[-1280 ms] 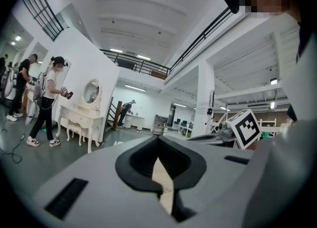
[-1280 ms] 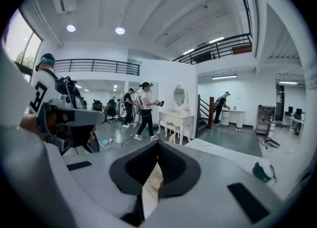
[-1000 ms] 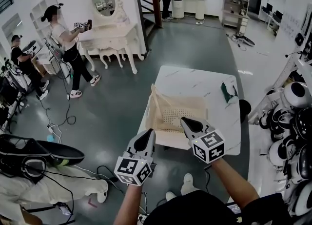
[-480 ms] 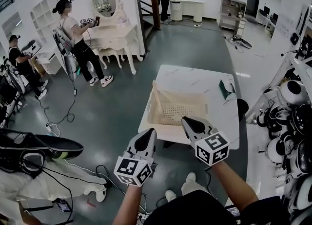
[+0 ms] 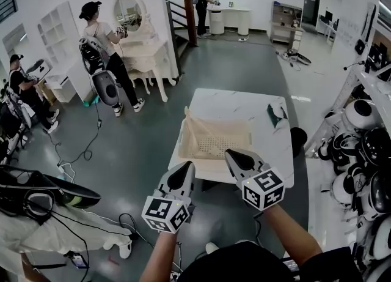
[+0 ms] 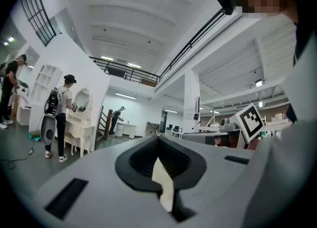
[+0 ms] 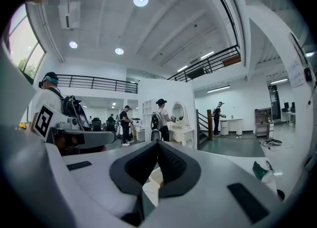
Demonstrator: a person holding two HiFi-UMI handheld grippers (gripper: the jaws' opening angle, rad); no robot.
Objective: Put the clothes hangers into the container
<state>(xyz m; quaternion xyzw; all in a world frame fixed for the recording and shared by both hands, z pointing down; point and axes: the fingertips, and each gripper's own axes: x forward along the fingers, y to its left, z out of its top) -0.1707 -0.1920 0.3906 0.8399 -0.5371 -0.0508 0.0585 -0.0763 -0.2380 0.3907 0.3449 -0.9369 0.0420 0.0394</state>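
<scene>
1. The head view looks steeply down on the desk (image 5: 244, 106), with the left gripper (image 5: 182, 172) and right gripper (image 5: 234, 156) close below it.
2. Each gripper view sits just behind its own jaws, facing level and outward.
3. All three views share the white vanity (image 5: 143, 54).

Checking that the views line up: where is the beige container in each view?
Head view: beige container, centre, on the white table.
Left gripper view: probably the beige sliver seen past the jaws.
Right gripper view: probably the pale perforated patch seen past the jaws.
Shared landmark: the white dressing table with oval mirror.
</scene>
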